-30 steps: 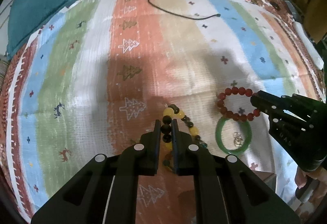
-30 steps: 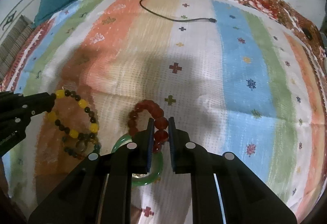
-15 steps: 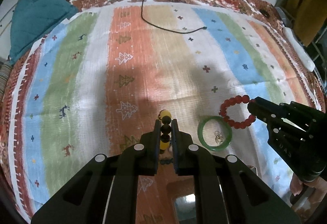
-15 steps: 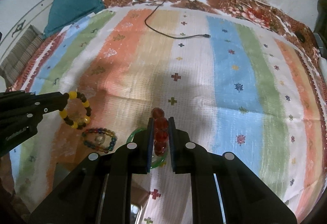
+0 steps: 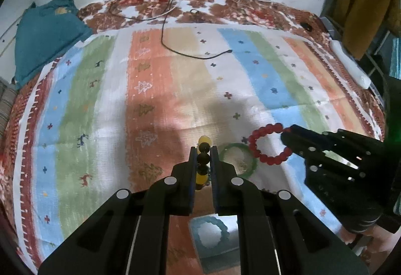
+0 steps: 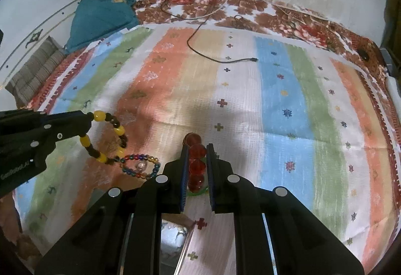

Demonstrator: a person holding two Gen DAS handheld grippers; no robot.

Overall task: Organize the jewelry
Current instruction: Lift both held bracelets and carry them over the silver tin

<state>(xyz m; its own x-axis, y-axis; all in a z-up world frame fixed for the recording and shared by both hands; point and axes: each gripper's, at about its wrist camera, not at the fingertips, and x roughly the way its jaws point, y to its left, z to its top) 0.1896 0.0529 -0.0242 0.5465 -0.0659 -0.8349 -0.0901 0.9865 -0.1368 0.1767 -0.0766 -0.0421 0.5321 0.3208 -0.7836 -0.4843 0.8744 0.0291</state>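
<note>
My fingers (image 6: 184, 174) hide most of the green bangle (image 6: 198, 193); the mirrored box (image 6: 173, 232) below is cut off.

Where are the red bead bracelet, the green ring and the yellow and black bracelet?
red bead bracelet (image 5: 258, 134): left wrist view, on its upper-left beads.
green ring (image 5: 253, 166): left wrist view, on its right rim.
yellow and black bracelet (image 6: 120, 130): right wrist view, on a yellow bead.
</note>
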